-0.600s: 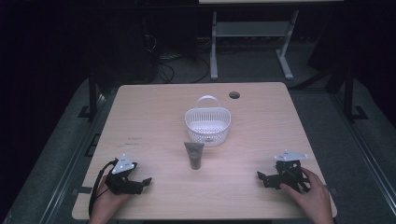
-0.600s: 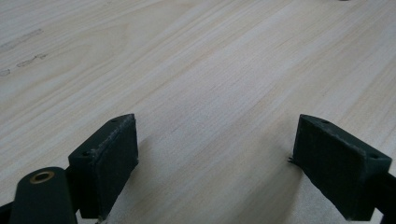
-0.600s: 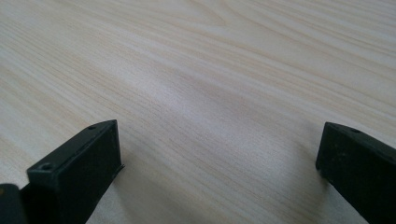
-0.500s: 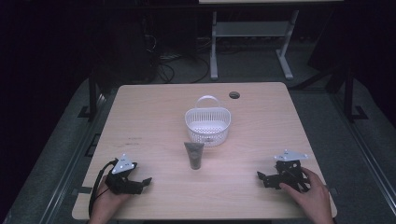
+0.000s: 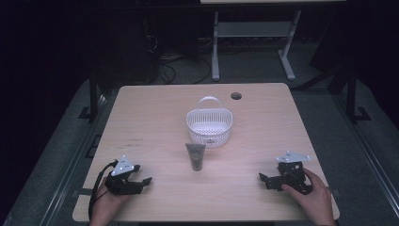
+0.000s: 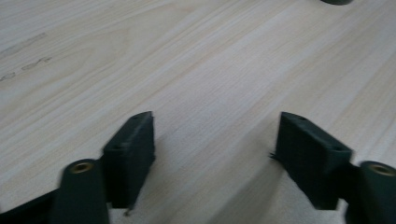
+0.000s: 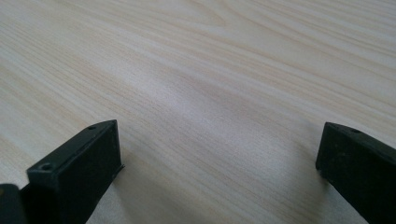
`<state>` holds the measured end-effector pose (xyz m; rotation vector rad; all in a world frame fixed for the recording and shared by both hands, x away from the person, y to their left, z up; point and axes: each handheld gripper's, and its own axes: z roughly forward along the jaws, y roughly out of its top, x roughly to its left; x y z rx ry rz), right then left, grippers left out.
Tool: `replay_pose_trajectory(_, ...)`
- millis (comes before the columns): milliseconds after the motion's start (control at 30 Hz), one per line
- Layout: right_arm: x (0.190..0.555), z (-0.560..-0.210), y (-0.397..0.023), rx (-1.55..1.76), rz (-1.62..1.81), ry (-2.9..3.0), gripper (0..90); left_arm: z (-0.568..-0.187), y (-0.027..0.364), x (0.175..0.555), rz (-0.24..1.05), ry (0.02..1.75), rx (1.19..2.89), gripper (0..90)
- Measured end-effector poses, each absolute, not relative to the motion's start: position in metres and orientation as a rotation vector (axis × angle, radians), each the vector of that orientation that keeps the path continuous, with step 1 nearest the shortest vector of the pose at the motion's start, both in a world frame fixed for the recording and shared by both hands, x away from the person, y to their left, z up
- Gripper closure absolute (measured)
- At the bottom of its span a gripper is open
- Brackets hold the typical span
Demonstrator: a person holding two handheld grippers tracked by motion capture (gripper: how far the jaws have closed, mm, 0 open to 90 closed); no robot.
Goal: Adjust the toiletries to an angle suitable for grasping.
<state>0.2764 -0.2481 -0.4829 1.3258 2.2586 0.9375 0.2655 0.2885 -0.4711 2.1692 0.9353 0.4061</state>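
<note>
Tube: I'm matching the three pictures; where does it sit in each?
High view: the tube lies mid-table, just before the basket.
Left gripper view: a dark sliver at the top edge, likely it.
Right gripper view: bare table wood ahead.
Shared landmark: pale wood grain.

Tabletop (image 5: 155, 117) evenly lit amid dark surroundings (close gripper views slightly soft, shadows faint).

Tube (image 5: 195, 157) lies on table (image 5: 150, 113), just before basket (image 5: 209, 126).
</note>
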Motion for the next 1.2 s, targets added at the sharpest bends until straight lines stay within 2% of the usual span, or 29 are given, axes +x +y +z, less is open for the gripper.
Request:
replay_pose_trajectory(133,0.276,-0.483,-0.248,1.326,0.937,2.259,0.0,-0.466,0.287,0.264,0.375,0.935,2.167,44.7)
replay_pose_trajectory(167,0.276,-0.483,-0.248,1.326,0.937,2.258,0.0,-0.463,0.286,0.263,0.367,0.929,2.166,54.3)
replay_pose_trajectory(233,0.276,-0.483,-0.248,1.326,0.937,2.259,0.0,-0.459,0.285,0.261,0.35,0.917,2.165,57.3)
replay_pose_trajectory(433,0.276,-0.483,-0.248,1.326,0.938,2.259,0.0,-0.451,0.283,0.259,0.28,0.909,2.161,83.9)
replay_pose_trajectory(467,0.276,-0.483,-0.248,1.326,0.938,2.259,0.0,-0.449,0.283,0.259,0.268,0.906,2.166,83.9)
replay_pose_trajectory(533,0.276,-0.483,-0.248,1.326,0.937,2.259,0.0,-0.447,0.282,0.26,0.243,0.916,2.165,89.5)
replay_pose_trajectory(1200,0.276,-0.483,-0.248,1.326,0.938,2.259,0.0,-0.429,0.273,0.258,0.199,0.909,2.197,89.7)
